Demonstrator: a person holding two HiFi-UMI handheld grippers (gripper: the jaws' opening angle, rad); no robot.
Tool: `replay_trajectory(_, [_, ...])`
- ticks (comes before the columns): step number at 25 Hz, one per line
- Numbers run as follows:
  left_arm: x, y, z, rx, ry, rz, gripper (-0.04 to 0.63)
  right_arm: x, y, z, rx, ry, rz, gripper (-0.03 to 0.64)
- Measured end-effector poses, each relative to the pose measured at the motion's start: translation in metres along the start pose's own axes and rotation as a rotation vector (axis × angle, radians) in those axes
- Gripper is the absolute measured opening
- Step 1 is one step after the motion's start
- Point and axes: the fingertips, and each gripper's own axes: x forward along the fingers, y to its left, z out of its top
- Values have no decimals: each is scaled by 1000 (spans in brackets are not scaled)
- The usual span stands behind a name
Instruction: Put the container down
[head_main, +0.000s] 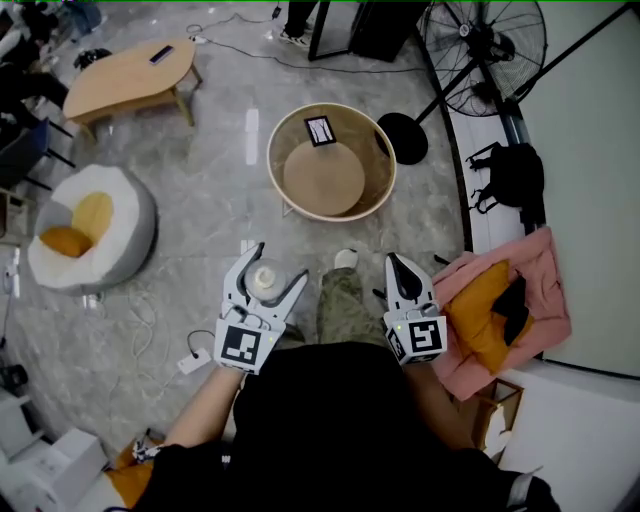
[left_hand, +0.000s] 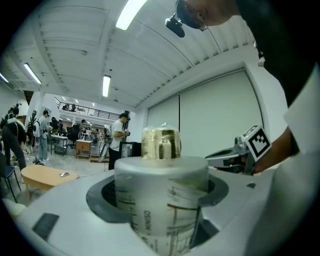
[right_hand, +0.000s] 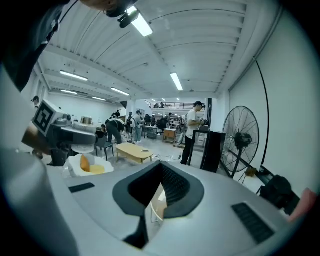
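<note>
Clamped upright between the part-spread jaws of the left gripper: the container, with scale marks on its side and a gold cap on top; contents impossible to tell. Held forward at the left, above the floor. Level with it at the right, the right gripper, jaws together on nothing. Farther off, a basket with a card inside.

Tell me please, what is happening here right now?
A person holds a gripper in each hand. The left gripper is shut on a pale container with a gold cap, held in the air. The right gripper is shut and empty. The container is not yet put down; a round rimmed table stands ahead.
</note>
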Motion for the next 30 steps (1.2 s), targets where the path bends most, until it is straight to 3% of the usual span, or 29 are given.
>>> replay_trajectory(7, [59, 8, 7, 18, 13, 74, 351, 53, -54, 14, -34, -59, 59, 21])
replay_trajectory(10, [104, 2, 5, 40, 48, 71, 351, 70, -94, 11, -26, -61, 52, 21])
replay_trajectory(14, [164, -2, 14, 0, 62, 63, 351, 107, -133, -4, -78, -21, 61, 21])
replay_trajectory(22, [261, -5, 21, 46, 80, 78, 351, 162, -209, 6, -48, -57, 112, 21])
replay_trajectory(30, [321, 13, 8, 35, 110, 152, 351, 222, -245, 1, -25, -30, 224, 21])
